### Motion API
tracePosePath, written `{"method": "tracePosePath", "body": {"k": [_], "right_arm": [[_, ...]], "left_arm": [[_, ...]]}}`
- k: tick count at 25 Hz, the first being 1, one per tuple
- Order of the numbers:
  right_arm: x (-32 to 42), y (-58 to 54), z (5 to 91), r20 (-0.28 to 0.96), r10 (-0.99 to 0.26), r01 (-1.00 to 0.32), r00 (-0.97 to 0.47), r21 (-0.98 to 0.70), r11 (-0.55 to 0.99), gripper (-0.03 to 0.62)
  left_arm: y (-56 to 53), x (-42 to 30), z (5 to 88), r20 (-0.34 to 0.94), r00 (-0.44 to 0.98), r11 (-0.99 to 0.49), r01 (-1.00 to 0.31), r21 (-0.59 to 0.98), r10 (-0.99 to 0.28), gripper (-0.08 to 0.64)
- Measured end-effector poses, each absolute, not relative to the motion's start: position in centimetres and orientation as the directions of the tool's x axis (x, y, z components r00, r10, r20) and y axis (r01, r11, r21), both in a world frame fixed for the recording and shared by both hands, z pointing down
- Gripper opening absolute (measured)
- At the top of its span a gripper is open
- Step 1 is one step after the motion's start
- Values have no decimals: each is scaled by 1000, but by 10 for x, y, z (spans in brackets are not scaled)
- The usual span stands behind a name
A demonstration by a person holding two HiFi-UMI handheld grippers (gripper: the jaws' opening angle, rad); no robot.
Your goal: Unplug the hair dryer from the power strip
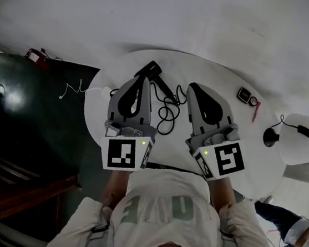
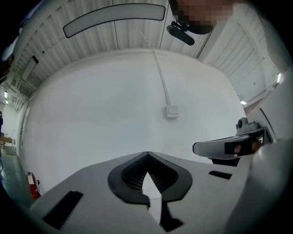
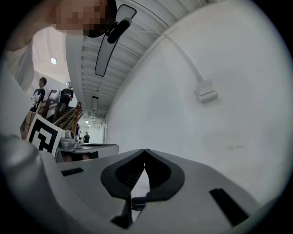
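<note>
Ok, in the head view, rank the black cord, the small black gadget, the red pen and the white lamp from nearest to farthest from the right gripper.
1. Black cord, on the table just left of the right gripper.
2. Small black gadget, on the table to its right.
3. Red pen, just beyond the gadget.
4. White lamp, at the far right.

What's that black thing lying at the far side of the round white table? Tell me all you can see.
It is a hair dryer, black and plastic-looking, lying near the far edge of the white table. Its black cord trails toward the person in loose loops. The left gripper hides its near part, and nothing holds it. The plug cannot be made out.
</note>
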State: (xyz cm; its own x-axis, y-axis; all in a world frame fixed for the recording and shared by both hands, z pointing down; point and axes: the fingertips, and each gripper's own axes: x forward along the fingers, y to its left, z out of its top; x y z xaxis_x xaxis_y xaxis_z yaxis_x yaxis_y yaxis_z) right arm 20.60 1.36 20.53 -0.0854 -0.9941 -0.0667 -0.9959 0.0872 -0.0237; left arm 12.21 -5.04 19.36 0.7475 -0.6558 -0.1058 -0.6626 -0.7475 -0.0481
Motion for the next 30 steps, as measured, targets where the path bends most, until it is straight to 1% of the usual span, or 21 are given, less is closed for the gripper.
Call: {"method": "tracePosePath", "body": {"k": [4, 8, 11, 17, 21, 25, 30], "right_arm": [[182, -10, 213, -25, -982, -980, -189, -57, 191, 18], [135, -35, 225, 9, -949, -948, -316, -25, 316, 18], [99, -57, 239, 49, -914, -915, -403, -35, 402, 18], [32, -94, 277, 179, -823, -840, -540, -57, 539, 18], [1, -112, 306, 248, -785, -814, -568, -30, 579, 18], [-16, -120, 320, 259, -775, -804, -577, -13, 594, 18], [-25, -124, 321, 257, -767, -797, -588, -19, 604, 18]], "left_arm": [[-66, 99, 200, -90, 710, -709, -704, -44, -699, 11], [-85, 53, 213, -65, 627, -626, -779, -40, -776, 11], [-99, 17, 222, -47, 573, -572, -820, -37, -818, 11], [-116, -47, 250, 24, 467, -467, -884, -8, -884, 11], [-126, -76, 269, 57, 424, -424, -906, 8, -904, 11], [-133, -91, 284, 72, 409, -409, -912, 5, -910, 11], [-135, -103, 294, 93, 383, -381, -924, 42, -919, 11]]}}
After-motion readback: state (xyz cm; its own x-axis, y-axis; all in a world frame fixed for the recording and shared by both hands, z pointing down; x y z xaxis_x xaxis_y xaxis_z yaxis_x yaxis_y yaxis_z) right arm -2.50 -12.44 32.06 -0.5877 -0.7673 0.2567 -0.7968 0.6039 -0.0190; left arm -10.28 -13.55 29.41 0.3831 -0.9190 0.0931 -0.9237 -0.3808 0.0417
